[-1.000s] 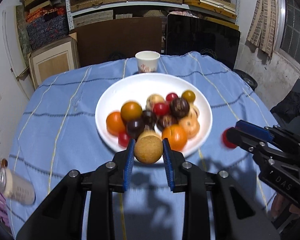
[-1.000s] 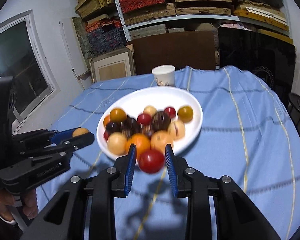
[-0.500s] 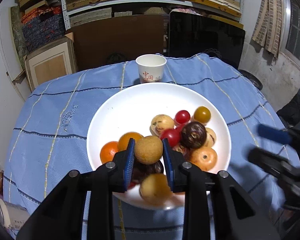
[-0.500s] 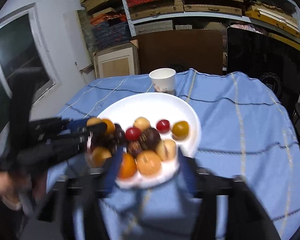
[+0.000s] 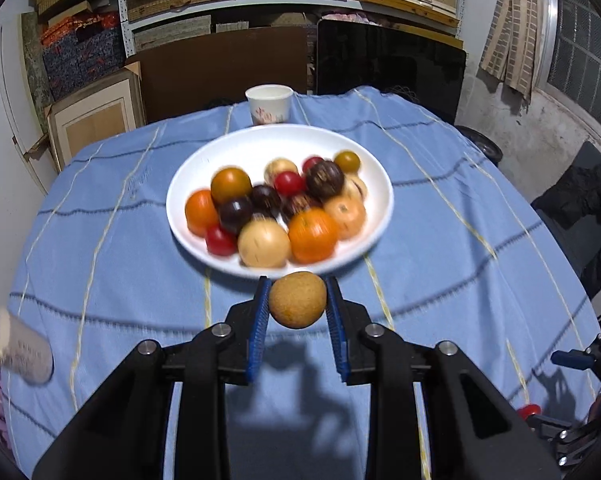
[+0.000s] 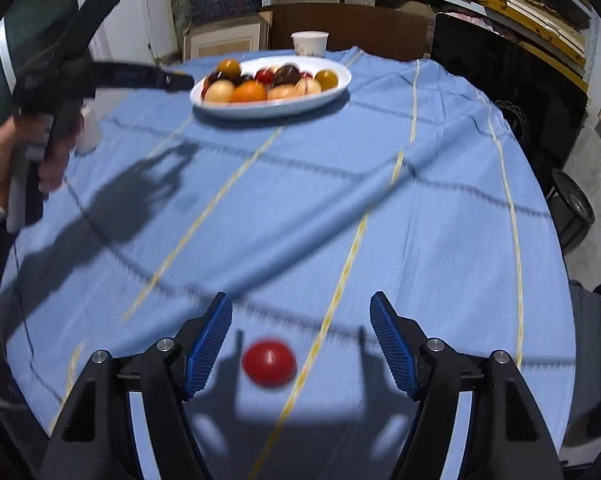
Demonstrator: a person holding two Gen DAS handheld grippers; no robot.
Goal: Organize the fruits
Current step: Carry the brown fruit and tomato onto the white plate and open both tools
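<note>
My left gripper [image 5: 298, 316] and right gripper [image 6: 300, 344] match: black angular plastic arms, ribbed blue pads [image 6: 390, 346] inside each finger, round silver screws [image 5: 221, 330] at the joints. Dark sleeve, white cuff at frame's left edge.

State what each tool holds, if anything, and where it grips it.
The left tool clamps a tan round fruit by its two sides. The right tool, jaws closing, holds nothing; the red fruit lies untouched between them.
</note>
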